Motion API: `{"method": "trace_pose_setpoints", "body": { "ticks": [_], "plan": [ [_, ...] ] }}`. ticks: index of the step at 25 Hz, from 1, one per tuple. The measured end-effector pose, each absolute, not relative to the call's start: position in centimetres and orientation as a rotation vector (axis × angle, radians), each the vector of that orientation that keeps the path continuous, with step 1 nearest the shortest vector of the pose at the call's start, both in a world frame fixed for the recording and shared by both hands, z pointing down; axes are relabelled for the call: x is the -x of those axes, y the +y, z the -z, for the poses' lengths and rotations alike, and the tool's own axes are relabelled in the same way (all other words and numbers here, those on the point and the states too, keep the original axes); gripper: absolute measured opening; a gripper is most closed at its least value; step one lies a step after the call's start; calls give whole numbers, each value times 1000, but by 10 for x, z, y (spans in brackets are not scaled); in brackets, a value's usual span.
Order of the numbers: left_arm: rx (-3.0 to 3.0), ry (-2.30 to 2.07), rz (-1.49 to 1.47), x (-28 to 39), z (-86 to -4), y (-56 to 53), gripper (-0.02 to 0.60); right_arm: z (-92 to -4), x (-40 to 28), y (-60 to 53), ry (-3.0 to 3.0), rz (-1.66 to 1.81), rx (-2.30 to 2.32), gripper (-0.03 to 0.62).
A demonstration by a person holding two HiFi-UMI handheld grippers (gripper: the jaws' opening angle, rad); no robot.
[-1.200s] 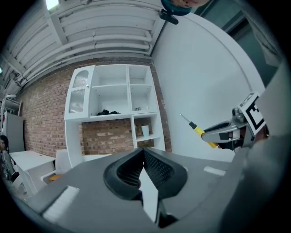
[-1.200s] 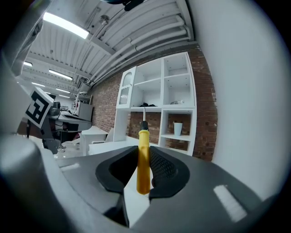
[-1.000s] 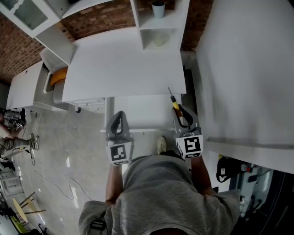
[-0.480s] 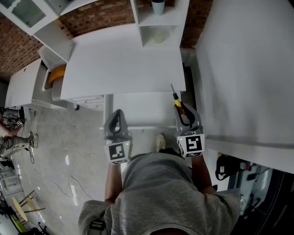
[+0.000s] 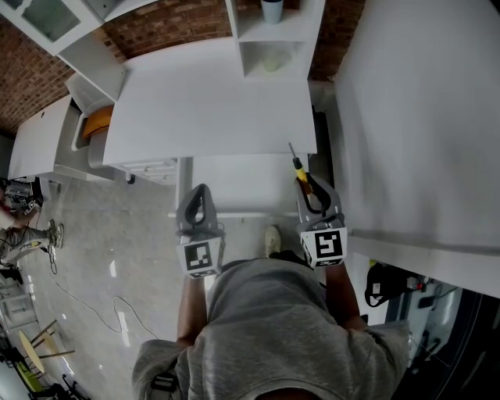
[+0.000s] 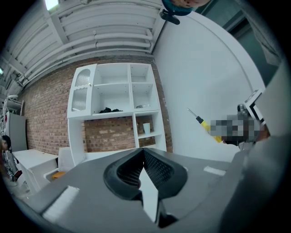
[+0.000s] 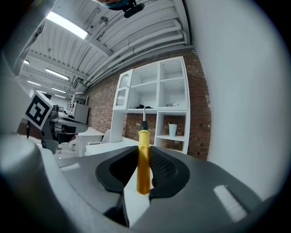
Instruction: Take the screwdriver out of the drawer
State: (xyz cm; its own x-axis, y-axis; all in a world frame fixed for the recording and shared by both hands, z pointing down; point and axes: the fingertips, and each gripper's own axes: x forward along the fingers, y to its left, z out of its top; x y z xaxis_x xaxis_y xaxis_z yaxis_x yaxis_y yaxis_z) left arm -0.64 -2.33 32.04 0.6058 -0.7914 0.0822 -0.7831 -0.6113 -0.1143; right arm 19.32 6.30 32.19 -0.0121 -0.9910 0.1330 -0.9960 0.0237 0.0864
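Observation:
My right gripper [image 5: 306, 183] is shut on the yellow handle of a screwdriver [image 5: 298, 172]. Its thin shaft points away from me, over the front right corner of the open white drawer [image 5: 234, 186] under the desk. In the right gripper view the handle [image 7: 143, 159] stands upright between the jaws of the right gripper [image 7: 143, 160], with the shaft sticking out past them. My left gripper [image 5: 200, 192] hangs at the drawer's front left, shut and empty; the left gripper [image 6: 143, 154] shows its jaw tips meeting. The screwdriver [image 6: 203, 123] also appears at the right of the left gripper view.
A white desk top [image 5: 203, 94] lies beyond the drawer, with a white shelf unit [image 5: 273, 47] holding a cup [image 5: 271, 11] at its back. A large white panel [image 5: 422, 117] stands close on the right. A bin with something yellow [image 5: 98, 123] sits to the left.

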Motion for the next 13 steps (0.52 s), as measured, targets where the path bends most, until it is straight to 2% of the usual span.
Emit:
{"method": "trace_pose_setpoints", "body": {
  "ticks": [13],
  "plan": [
    [2764,1359,192,6,-325,-24,12,-324,-191,62,-2140,-45,-2073,83]
  ]
}}
